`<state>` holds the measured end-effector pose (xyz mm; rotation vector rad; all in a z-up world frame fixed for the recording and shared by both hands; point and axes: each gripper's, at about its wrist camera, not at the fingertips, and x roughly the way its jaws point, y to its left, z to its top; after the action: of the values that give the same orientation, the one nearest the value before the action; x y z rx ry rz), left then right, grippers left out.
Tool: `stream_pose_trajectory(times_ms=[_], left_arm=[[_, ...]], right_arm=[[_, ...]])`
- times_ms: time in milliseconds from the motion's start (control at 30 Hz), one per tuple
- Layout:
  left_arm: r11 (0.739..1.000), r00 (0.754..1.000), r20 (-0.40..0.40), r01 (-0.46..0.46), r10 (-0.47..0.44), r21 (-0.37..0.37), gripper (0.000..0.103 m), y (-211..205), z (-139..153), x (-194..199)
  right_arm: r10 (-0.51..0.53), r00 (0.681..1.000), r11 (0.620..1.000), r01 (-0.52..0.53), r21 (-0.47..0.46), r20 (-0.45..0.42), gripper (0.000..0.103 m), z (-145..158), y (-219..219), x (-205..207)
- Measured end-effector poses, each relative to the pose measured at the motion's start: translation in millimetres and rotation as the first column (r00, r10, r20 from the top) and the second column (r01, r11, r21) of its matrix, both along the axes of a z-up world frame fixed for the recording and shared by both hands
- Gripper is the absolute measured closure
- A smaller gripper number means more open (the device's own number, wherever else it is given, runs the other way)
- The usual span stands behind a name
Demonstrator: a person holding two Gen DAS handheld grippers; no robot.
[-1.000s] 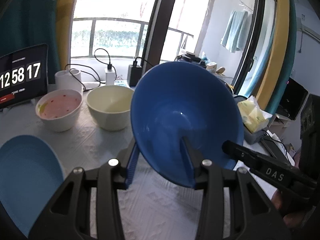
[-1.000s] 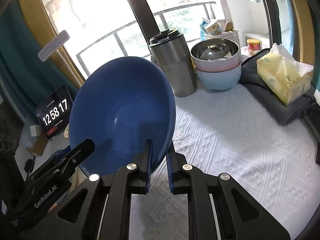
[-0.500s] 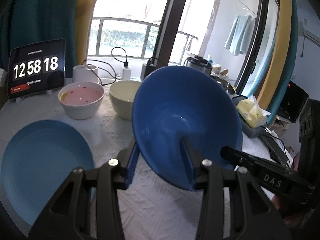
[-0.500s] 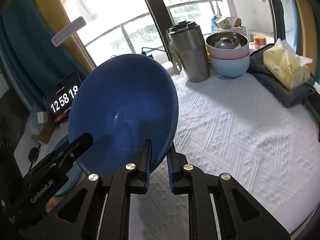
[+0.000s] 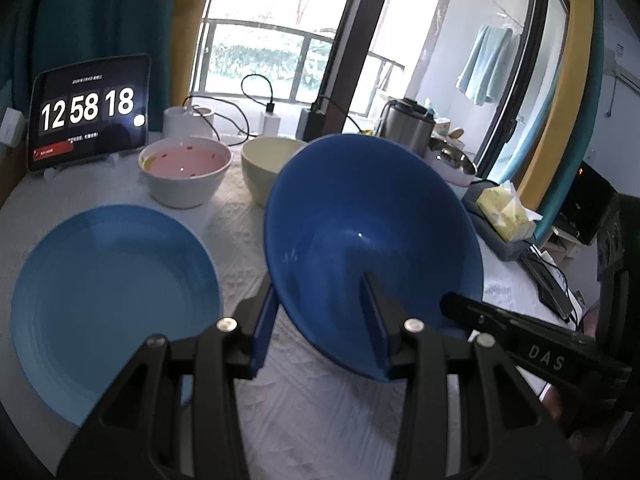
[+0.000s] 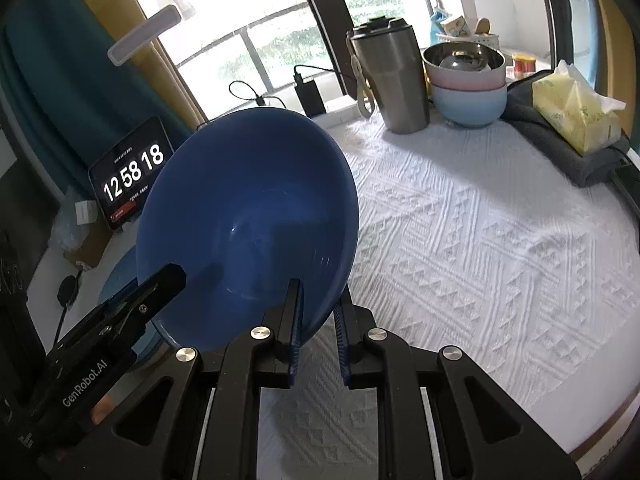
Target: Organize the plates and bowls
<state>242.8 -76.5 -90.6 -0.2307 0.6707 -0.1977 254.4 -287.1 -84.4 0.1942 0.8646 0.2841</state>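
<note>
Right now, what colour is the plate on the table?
Light blue plate, clearest in the left wrist view.

— Where is the deep dark blue plastic bowl [image 5: 360, 240]?

— It is lifted above the white textured tablecloth [image 6: 480, 240], tilted strongly, empty. On this cloth lie a flat light blue plate [image 5: 112, 288], a white bowl with pink inside [image 5: 185, 172] and a cream bowl [image 5: 268, 160] just beside it.

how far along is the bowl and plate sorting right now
Done: three bowls already sit nested beside the steel tumbler. In hand: both the left gripper and right gripper clamp the dark blue bowl's rim, held tilted above the table. Left: the blue plate, pink bowl and cream bowl stand loose.
</note>
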Motion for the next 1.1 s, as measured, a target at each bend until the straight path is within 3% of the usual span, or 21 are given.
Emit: stream_pose_trajectory(times_ms=[333,1100], left_arm=[[1.0,0.998,-0.054,0.016,-0.017,-0.022,0.061,6.8,-3.0,-7.3],[0.999,0.998,-0.053,0.036,-0.036,-0.01,0.06,16.2,2.4,-18.1]], right_arm=[[0.005,0.999,1.0,-0.005,0.005,-0.034,0.074,5.6,6.6,-4.1],[-0.05,0.998,0.998,0.05,-0.023,-0.028,0.072,17.9,2.3,-12.3]])
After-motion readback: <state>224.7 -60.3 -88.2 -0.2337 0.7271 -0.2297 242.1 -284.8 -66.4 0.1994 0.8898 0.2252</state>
